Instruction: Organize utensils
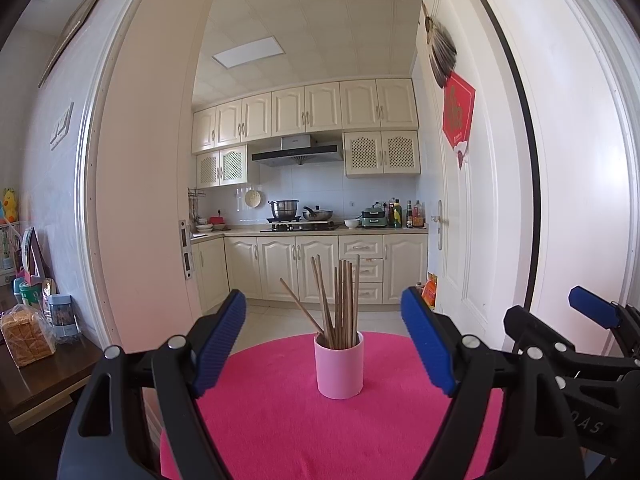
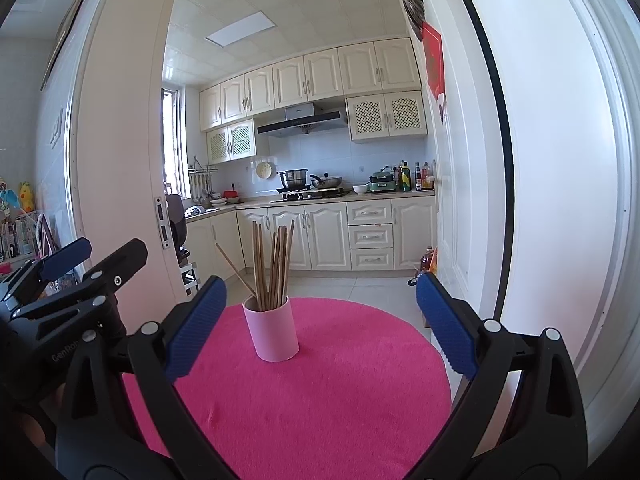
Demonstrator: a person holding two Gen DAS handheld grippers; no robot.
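A pink cup (image 1: 339, 364) stands upright on a round table with a bright pink cloth (image 1: 320, 432). Several wooden chopsticks (image 1: 340, 304) stand in it; one leans out to the left. My left gripper (image 1: 324, 336) is open and empty, held back from the cup. In the right wrist view the cup (image 2: 272, 330) with its chopsticks (image 2: 272, 264) sits on the cloth (image 2: 320, 400), left of centre. My right gripper (image 2: 320, 320) is open and empty, short of the cup. Each gripper shows at the other view's edge: the right one (image 1: 568, 328), the left one (image 2: 96, 264).
A dark side table (image 1: 36, 380) at the left holds a bag of bread (image 1: 26, 334) and small containers. Beyond an open doorway lies a kitchen with cream cabinets (image 1: 304, 268), a stove with pots and bottles. A white door (image 1: 472, 200) stands at the right.
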